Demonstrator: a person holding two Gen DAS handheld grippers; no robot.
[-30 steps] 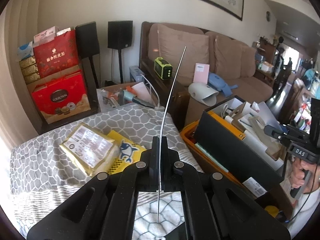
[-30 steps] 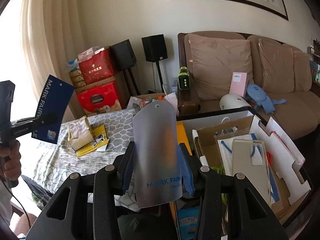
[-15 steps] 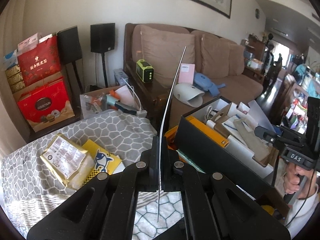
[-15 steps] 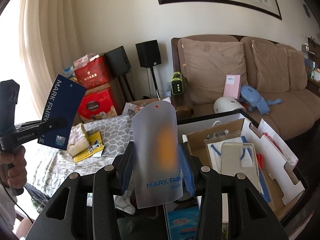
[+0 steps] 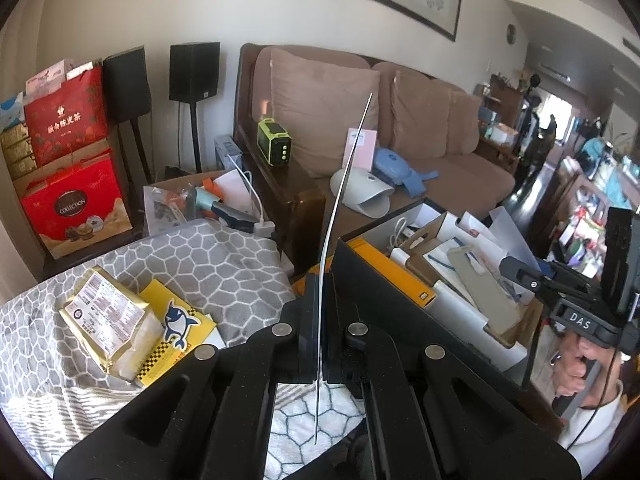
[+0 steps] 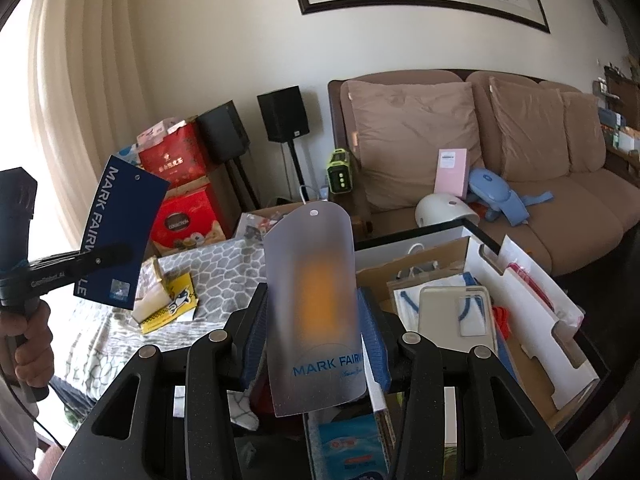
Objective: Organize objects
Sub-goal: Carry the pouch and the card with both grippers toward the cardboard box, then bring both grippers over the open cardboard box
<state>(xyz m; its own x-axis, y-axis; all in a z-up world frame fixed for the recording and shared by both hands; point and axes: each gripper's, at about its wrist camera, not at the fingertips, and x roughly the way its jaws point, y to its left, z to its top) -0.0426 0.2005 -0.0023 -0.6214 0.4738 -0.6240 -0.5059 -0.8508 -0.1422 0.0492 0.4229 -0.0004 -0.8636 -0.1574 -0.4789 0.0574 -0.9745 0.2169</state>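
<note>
Left hand-held gripper (image 5: 320,320) is clenched on our navy tag (image 6: 120,236), seen edge-on in its own view; right hand-held gripper (image 6: 316,328) pinches a frosted tag (image 6: 314,300). We judge both are mid-carry toward the open box (image 6: 560,308). Next comes lowering them among the papers. Only the right view shows the navy tag's printed face.

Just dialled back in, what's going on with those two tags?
A person is holding a gripper in each hand, each with a tag. The left gripper is clamped shut on the dark blue MARK FAIRWHALE card tag, seen edge-on in its own camera. The right gripper pinches the frosted translucent plastic tag by its side edges. Both are held up over the open black box of paper bags and packaging, neither put away yet.
</note>
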